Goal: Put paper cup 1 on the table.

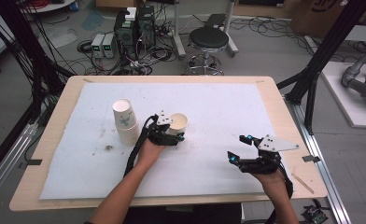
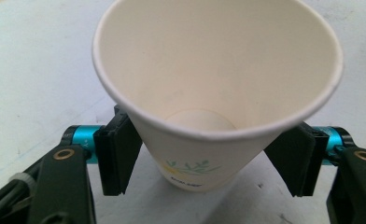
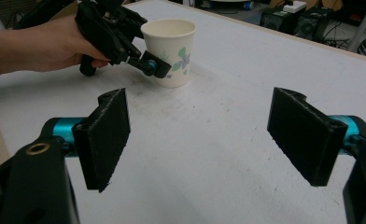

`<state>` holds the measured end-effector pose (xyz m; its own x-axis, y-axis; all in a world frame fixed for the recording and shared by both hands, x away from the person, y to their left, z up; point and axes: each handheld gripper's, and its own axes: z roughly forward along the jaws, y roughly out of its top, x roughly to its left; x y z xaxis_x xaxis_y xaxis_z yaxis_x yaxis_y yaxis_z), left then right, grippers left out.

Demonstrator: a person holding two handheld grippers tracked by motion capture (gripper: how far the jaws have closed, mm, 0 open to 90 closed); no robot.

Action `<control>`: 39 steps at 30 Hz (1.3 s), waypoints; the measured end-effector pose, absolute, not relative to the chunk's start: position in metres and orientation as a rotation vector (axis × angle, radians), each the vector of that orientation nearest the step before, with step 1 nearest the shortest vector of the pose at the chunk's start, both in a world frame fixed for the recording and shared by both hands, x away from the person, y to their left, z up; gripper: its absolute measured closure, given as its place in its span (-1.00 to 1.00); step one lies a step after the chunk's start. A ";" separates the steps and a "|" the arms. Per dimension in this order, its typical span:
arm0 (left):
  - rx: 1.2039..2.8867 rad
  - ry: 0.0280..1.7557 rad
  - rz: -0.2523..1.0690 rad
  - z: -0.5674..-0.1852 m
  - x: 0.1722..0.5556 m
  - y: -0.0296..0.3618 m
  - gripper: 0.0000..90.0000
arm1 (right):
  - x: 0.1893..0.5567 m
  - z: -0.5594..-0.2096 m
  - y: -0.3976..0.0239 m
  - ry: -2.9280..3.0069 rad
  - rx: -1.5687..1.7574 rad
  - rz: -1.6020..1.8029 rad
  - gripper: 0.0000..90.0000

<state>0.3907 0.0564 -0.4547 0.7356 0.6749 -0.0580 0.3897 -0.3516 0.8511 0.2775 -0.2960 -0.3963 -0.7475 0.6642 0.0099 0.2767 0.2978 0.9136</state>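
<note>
1. A single paper cup (image 1: 179, 124) stands upright on the white, felt-like mat (image 1: 218, 112) that covers the pale wooden counter (image 1: 284, 116). It sits near the middle of the mat, just right of the stack of paper cups (image 1: 126, 122).
2. The cup is a smooth, tapering cone with a rolled rim, a plain cream inside and a small green sprig printed on its wall.
3. The left gripper (image 2: 204, 163) is set low around this cup. In the left gripper view its flat, matte black fingers (image 2: 119, 156) stand either side of the narrow base, the left one right at the wall and the right one a little off it; whether either presses the paper I cannot tell.
4. The right gripper (image 1: 239, 148) is held over the mat well to the right of the cup, near the counter's front edge. Its fingers (image 3: 105, 135) are spread wide with nothing between them but scuffed mat.
5. The stack of nested cups is upright, and the top cup carries the same green leaf print.
6. The mat is grubby with dark smudges just below the stack.
</note>
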 end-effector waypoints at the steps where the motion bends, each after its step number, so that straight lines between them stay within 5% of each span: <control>1: 1.984 0.810 0.377 -0.455 0.391 0.056 -0.42 | 0.278 -0.396 -0.296 2.201 0.845 1.436 -0.52; 39: 1.631 0.624 0.348 -0.423 0.294 0.153 -0.62 | 0.278 -0.401 -0.298 2.202 0.877 1.361 -0.52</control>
